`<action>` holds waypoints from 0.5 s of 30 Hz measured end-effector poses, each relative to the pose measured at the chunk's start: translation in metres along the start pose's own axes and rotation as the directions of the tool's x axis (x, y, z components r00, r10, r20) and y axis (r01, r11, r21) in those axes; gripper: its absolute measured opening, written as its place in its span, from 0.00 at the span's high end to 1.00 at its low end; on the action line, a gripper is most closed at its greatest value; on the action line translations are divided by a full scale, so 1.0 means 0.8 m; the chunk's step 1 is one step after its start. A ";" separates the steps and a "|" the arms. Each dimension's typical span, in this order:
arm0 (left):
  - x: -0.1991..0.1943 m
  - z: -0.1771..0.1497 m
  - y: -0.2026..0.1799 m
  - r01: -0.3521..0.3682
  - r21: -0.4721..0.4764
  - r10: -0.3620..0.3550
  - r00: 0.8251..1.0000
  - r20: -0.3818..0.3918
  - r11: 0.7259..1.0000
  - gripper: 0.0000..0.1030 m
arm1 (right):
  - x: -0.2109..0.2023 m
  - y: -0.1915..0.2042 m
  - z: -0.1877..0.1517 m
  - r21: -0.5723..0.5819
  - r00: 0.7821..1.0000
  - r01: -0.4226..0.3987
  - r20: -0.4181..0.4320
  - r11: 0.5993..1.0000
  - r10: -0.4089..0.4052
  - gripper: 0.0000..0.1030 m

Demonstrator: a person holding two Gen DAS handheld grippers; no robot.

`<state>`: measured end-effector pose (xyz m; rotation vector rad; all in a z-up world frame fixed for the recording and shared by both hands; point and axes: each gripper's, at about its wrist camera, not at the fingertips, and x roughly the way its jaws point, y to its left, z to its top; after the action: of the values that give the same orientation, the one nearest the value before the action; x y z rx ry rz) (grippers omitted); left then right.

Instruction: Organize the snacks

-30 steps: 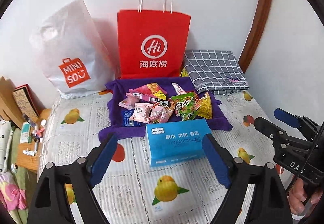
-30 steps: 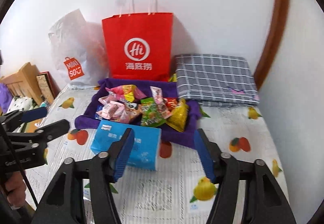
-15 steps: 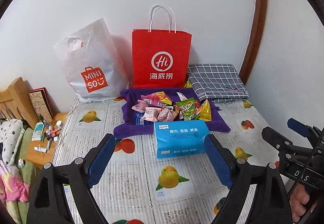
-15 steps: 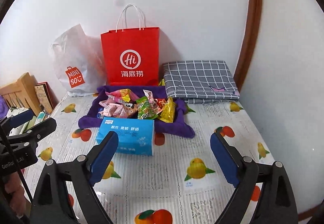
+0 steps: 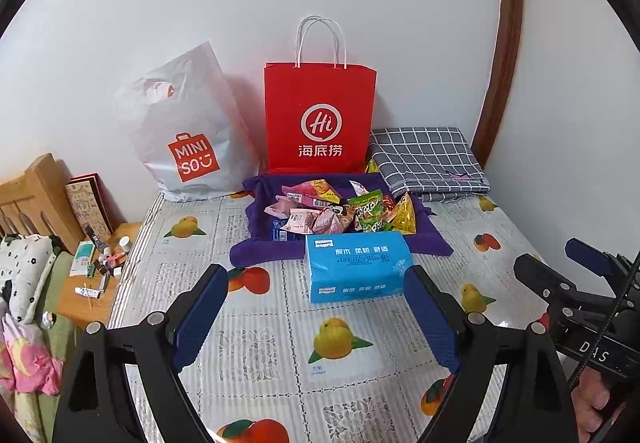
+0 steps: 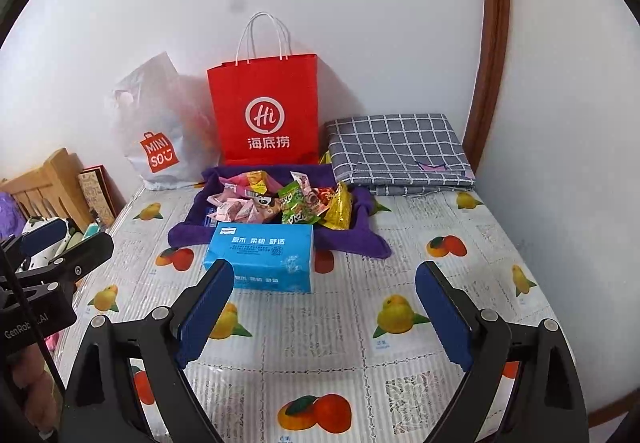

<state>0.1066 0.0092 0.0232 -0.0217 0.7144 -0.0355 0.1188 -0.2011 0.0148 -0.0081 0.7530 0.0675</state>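
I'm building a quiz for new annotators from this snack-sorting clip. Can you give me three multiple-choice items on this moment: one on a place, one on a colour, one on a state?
1. Where does the pile of small snack packets lie?
A. on the purple cloth
B. inside the red paper bag
C. on the grey checked folded fabric

2. What colour is the tissue pack in front of the snacks?
A. yellow
B. blue
C. white

3. How do the left gripper and right gripper stand?
A. both shut on packets
B. one open, one shut
C. both open, holding nothing

Answers: 1 A, the packets rest on the cloth in front of the bag. 2 B, its wrapper is bright blue. 3 C, each pair of fingers is spread with only the fruit-print cover between.
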 end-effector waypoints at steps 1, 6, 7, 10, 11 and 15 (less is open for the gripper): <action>0.000 0.000 0.000 0.001 0.000 -0.001 1.000 0.001 1.000 0.14 | -0.001 0.000 0.000 0.000 1.000 0.000 0.001 1.000 0.000 0.11; -0.001 0.000 0.000 0.002 -0.003 -0.002 1.000 0.001 1.000 0.14 | -0.005 -0.001 -0.001 0.004 1.000 0.000 0.007 1.000 0.000 0.11; -0.001 0.000 0.000 0.002 -0.002 -0.002 1.000 0.001 1.000 0.14 | -0.005 -0.001 -0.001 0.002 1.000 0.000 0.007 1.000 0.000 0.11; -0.001 0.000 0.000 0.001 0.001 -0.001 1.000 0.001 1.000 0.14 | -0.005 -0.001 -0.001 0.003 1.000 -0.002 0.007 1.000 0.002 0.11; -0.001 0.000 0.000 -0.001 -0.001 0.001 1.000 0.002 1.000 0.14 | -0.004 -0.002 -0.001 0.003 1.000 -0.002 0.008 1.000 0.002 0.11; -0.001 0.000 0.000 0.005 -0.004 -0.005 1.000 0.001 1.000 0.14 | -0.009 -0.001 0.000 0.003 1.000 -0.002 0.011 1.000 0.002 0.11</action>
<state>0.1057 0.0096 0.0237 -0.0273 0.7130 -0.0384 0.1137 -0.2021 0.0196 -0.0039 0.7424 0.0678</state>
